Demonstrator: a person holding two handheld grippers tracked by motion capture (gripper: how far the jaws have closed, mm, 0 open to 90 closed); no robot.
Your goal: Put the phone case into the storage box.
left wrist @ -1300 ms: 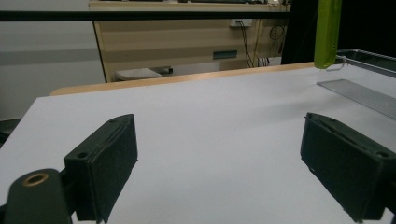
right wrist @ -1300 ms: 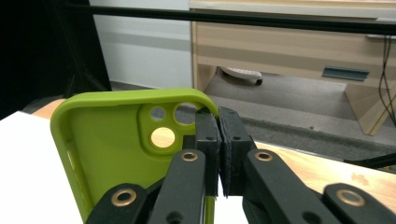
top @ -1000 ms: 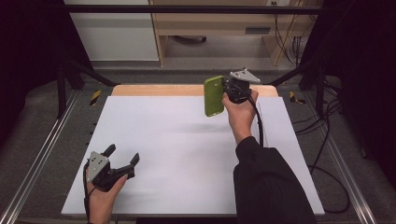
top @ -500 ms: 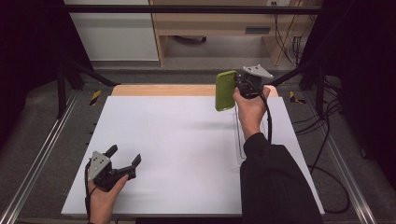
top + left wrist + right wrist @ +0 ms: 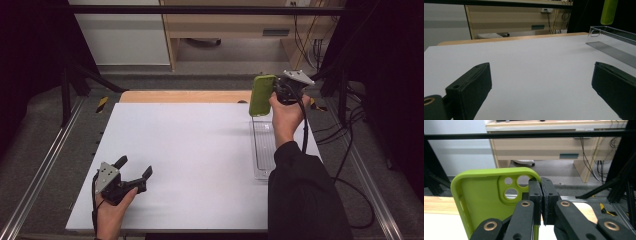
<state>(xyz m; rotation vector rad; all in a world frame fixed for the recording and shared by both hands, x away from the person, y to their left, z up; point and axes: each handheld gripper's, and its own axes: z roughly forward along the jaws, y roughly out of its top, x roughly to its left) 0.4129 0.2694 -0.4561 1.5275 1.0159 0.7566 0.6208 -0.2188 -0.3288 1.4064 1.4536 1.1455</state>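
Over the last second the right gripper, jaws clamped on the edge of the green phone case, carries it rightward to above the far end of the clear tray, likely its destination, while the left gripper rests wide open and empty

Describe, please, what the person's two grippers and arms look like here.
Both the left gripper and the right gripper are black, each topped by a grey three-cornered plate and trailing a black cable. Brass-coloured pivots join the jaw links. The right arm wears a black sleeve.
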